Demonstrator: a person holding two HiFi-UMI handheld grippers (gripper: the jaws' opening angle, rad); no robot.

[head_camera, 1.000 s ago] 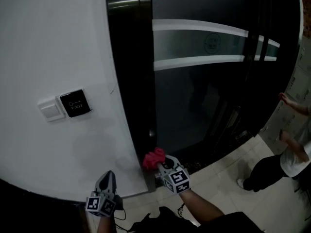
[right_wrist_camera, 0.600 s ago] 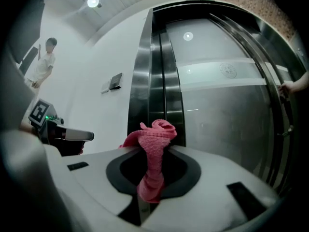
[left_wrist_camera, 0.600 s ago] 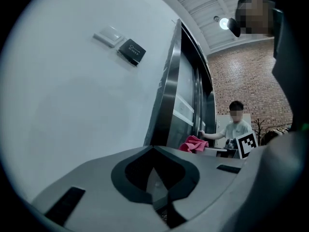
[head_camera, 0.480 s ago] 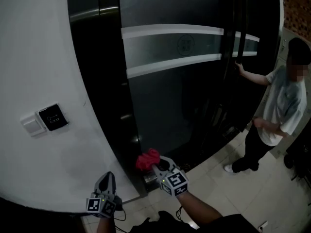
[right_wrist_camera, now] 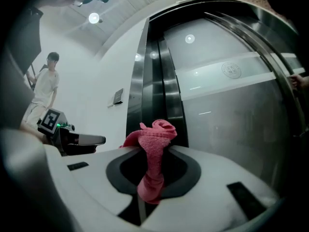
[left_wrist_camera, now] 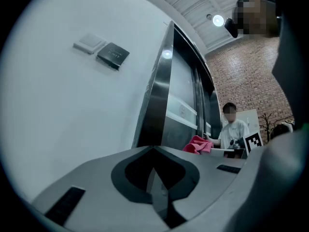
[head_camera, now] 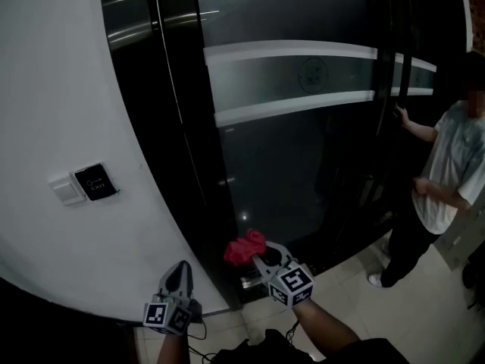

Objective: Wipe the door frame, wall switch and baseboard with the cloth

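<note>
A pink cloth [head_camera: 245, 247] is bunched in my right gripper [head_camera: 259, 258], which is shut on it low in front of the dark metal door frame [head_camera: 178, 127]. The cloth [right_wrist_camera: 157, 132] sticks up from between the jaws in the right gripper view. It does not visibly touch the frame. My left gripper [head_camera: 182, 273] hangs lower left by the white wall, shut and empty [left_wrist_camera: 153, 151]. A white wall switch [head_camera: 67, 189] and a black exit plate [head_camera: 95, 181] sit on the wall, up and left of both grippers. A dark strip [head_camera: 68, 305] runs along the wall's foot.
A person in a pale shirt [head_camera: 447, 180] stands at the right with a hand on the long door handle [head_camera: 403, 74]. The glass door [head_camera: 303, 150] carries two frosted bands. Pale floor tiles [head_camera: 356, 309] lie below. Another person [right_wrist_camera: 43, 95] shows at the left of the right gripper view.
Both grippers and the cloth keep much the same place low by the frame. The person at the right has come to stand by the door with a hand on its handle.
</note>
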